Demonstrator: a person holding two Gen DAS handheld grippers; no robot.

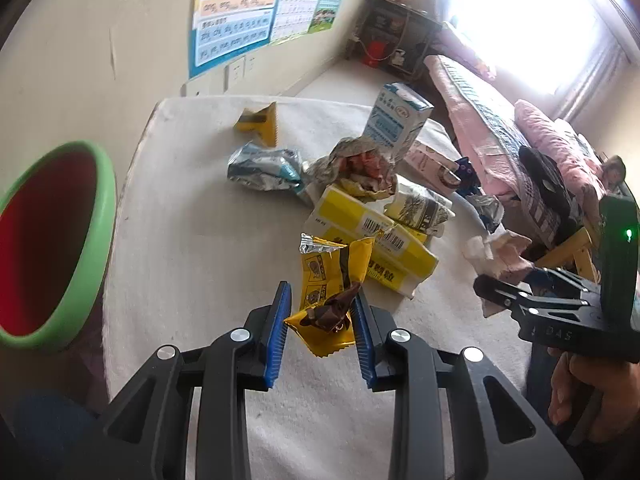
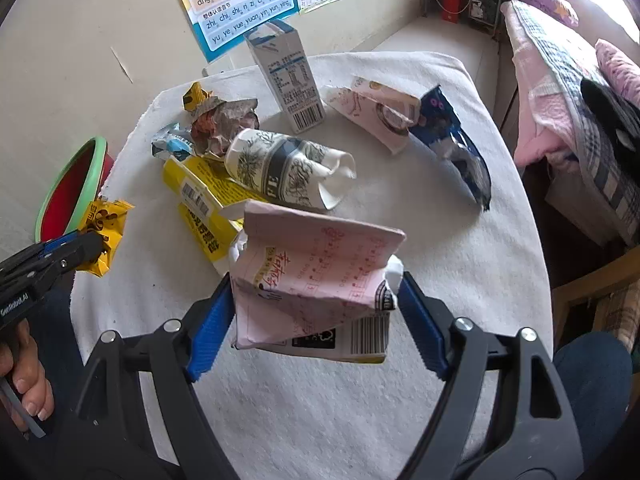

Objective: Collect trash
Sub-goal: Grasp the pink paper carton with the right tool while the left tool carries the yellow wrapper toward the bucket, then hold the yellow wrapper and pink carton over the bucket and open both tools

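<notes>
Above the white cloth-covered surface (image 1: 192, 240), both grippers carry trash. The left gripper (image 1: 322, 316) has its fingers nearly closed on a yellow snack wrapper (image 1: 320, 292), pinched at its crumpled lower end; the film looks feather-light, limp and slick, so a grip across a bunched fold should hold better than one on a flat edge. The right gripper (image 2: 316, 316) stands wide, its blue pads pressing the sides of a pink carton (image 2: 312, 284) that is already creased and dented. That carton seems light and half-stiff, likely to buckle if squeezed harder, so holding across its folded body is sensible. Left of the surface sits a bin with a green rim (image 1: 96, 216), probably the goal. Still lying on the cloth are a crushed paper cup (image 2: 288, 168), a yellow box (image 2: 204, 200), an upright milk carton (image 2: 288, 76) and a blue foil bag (image 2: 460, 152).
</notes>
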